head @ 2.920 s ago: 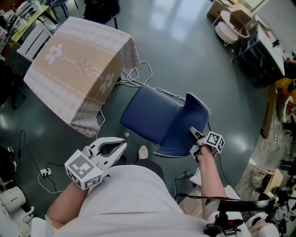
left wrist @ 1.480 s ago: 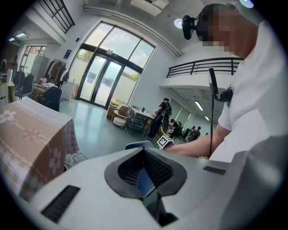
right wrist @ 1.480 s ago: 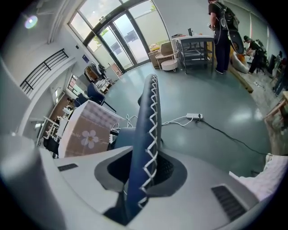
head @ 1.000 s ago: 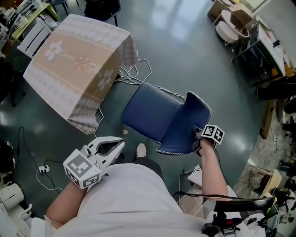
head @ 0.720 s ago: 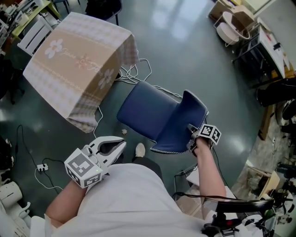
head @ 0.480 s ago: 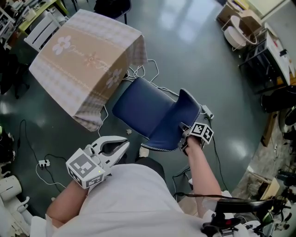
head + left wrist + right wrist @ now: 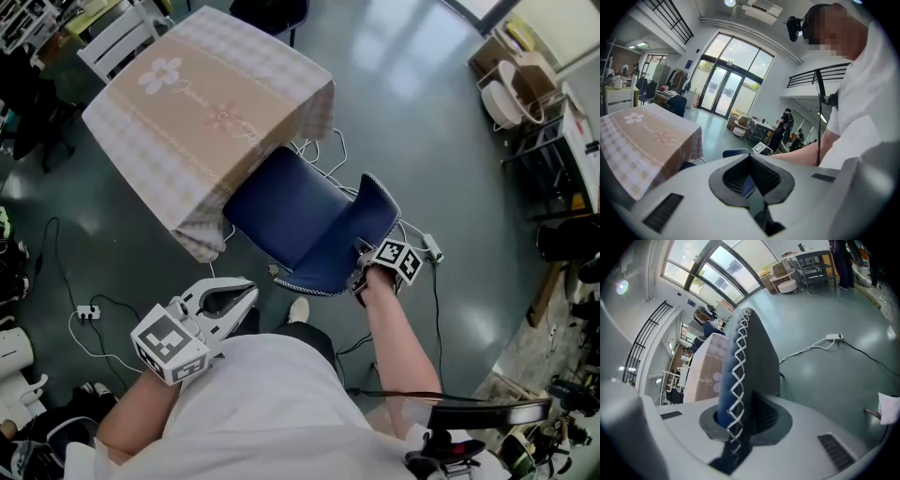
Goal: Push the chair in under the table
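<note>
Chair (image 7: 298, 217): seat front just reaches the table (image 7: 178, 103) edge, bulk outside; push partly done, judged. Right gripper (image 7: 360, 274): clamped on backrest edge. Left gripper (image 7: 228, 302): closed, empty.

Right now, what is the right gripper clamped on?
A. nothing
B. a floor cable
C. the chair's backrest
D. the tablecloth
C: in the right gripper view, the right gripper has its jaws pressed on the blue, white-stitched edge of the backrest.
</note>
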Tool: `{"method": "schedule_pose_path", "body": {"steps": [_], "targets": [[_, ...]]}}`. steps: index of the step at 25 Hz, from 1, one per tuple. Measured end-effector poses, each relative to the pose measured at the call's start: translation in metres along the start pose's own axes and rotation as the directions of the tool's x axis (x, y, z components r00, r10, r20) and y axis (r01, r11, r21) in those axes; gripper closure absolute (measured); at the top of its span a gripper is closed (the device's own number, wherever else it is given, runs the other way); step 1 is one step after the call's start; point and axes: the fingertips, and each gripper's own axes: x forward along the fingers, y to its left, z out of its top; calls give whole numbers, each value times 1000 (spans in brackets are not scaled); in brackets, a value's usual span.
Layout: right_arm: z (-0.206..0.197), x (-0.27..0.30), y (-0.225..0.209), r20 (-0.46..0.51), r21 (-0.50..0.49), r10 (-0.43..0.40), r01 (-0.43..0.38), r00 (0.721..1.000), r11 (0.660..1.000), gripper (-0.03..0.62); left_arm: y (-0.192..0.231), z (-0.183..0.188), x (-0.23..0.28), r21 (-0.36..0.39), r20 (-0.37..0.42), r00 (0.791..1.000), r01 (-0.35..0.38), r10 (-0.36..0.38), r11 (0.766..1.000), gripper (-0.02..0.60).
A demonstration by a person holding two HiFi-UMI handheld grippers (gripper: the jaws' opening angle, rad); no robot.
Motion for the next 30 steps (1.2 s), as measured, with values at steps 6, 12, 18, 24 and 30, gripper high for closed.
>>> {"method": "schedule_pose_path", "body": {"steps": [6,12,18,24,30], "targets": [[-2,27,34,-3,-7,4,-4,1000,1000,533,30,-3,-24,-20,10,1000,-24,24,1000,571],[6,40,51,22,14,-7,6,1000,1000,530,59,-7,-47,-41,14,1000,-27,27,999,571],[11,41,44,49,43,-26,24,998,999,530,82,-14,-63,-55,2,1000,8,-8,998,571],[14,53,44,57,3,-46,46,997,999,517,93,-19,-72,-39,-20,998,54,-55,998,571],[9,33,36,90,-70,-111,118,990,991,466,88,-17,-81,-2,-35,991,129,-129,992,571]]}}
